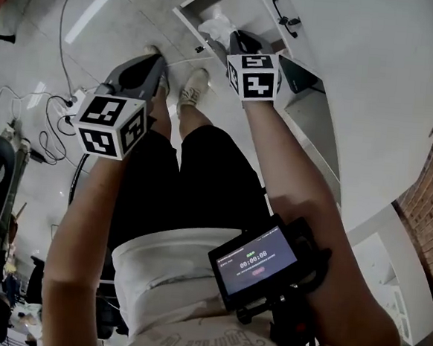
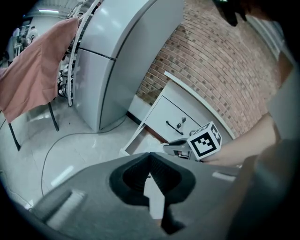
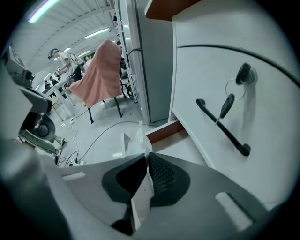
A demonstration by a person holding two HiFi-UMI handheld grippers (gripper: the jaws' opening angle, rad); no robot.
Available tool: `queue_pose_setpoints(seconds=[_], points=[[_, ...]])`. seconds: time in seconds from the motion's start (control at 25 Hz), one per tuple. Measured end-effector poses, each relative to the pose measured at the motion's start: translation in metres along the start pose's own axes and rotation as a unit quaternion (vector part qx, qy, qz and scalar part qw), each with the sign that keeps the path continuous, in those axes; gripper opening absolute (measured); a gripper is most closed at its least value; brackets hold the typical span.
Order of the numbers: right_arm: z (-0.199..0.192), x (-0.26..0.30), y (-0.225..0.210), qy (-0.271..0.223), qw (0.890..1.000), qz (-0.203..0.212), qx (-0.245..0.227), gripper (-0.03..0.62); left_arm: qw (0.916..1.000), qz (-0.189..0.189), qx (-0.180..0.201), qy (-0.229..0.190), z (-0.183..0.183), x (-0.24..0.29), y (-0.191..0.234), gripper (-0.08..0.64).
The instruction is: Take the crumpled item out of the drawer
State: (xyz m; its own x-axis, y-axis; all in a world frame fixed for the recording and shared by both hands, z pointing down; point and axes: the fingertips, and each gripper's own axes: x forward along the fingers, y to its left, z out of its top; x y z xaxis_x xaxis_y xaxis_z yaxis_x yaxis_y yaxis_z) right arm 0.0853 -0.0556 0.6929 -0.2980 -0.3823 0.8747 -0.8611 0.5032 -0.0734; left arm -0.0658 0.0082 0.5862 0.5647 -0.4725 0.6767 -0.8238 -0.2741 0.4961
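The crumpled item (image 1: 217,28) is a white wad of paper or thin plastic. It sits at the tips of my right gripper (image 1: 234,37), over the open white drawer (image 1: 196,3) low on the cabinet. In the right gripper view the jaws of the right gripper (image 3: 146,157) are closed together, and the crumpled item (image 3: 137,139) sticks out past them, pinched at the tips. My left gripper (image 1: 157,56) hangs beside my left leg, away from the drawer. Its jaws meet with nothing between them in the left gripper view (image 2: 150,157), which also shows the right gripper (image 2: 180,147) at the drawer (image 2: 133,143).
A cabinet door with a black handle (image 3: 222,126) and a key stands right of the drawer. A grey fridge (image 2: 117,61) and a pink cloth on a rack (image 2: 37,79) lie beyond. Cables and a power strip (image 1: 57,107) cross the floor at left. My feet (image 1: 193,88) stand close to the drawer.
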Motion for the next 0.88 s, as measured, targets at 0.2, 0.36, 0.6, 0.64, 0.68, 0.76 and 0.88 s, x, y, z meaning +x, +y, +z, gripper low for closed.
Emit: queue_pose_setpoints(seconds=[0.2, 0.36, 0.6, 0.64, 0.68, 0.76, 0.88], points=[[0.019, -0.032, 0.008, -0.035, 0.999, 0.014, 0.009, 0.021, 0.9998, 0.009, 0.004, -0.019, 0.011, -0.017, -0.014, 0.003], [0.010, -0.065, 0.026, -0.031, 0.999, 0.031, 0.003, 0.021, 0.9997, 0.012, -0.006, -0.022, 0.009, -0.041, -0.036, 0.003], [0.026, -0.107, 0.033, -0.067, 0.997, 0.040, -0.008, 0.021, 0.9985, 0.026, -0.012, -0.047, 0.019, -0.068, -0.055, 0.003], [0.029, -0.114, 0.035, -0.072, 0.996, 0.042, -0.010, 0.023, 0.9984, 0.029, -0.013, -0.048, 0.018, -0.073, -0.058, 0.003], [0.032, -0.122, 0.035, -0.078, 0.996, 0.044, -0.010, 0.023, 0.9982, 0.031, -0.012, -0.049, 0.018, -0.079, -0.060, 0.003], [0.038, -0.135, 0.036, -0.087, 0.995, 0.044, -0.011, 0.023, 0.9980, 0.035, -0.007, -0.052, 0.020, -0.090, -0.065, 0.003], [0.044, -0.156, 0.039, -0.099, 0.994, 0.046, -0.013, 0.021, 0.9975, 0.040, -0.001, -0.059, 0.022, -0.108, -0.073, 0.003]])
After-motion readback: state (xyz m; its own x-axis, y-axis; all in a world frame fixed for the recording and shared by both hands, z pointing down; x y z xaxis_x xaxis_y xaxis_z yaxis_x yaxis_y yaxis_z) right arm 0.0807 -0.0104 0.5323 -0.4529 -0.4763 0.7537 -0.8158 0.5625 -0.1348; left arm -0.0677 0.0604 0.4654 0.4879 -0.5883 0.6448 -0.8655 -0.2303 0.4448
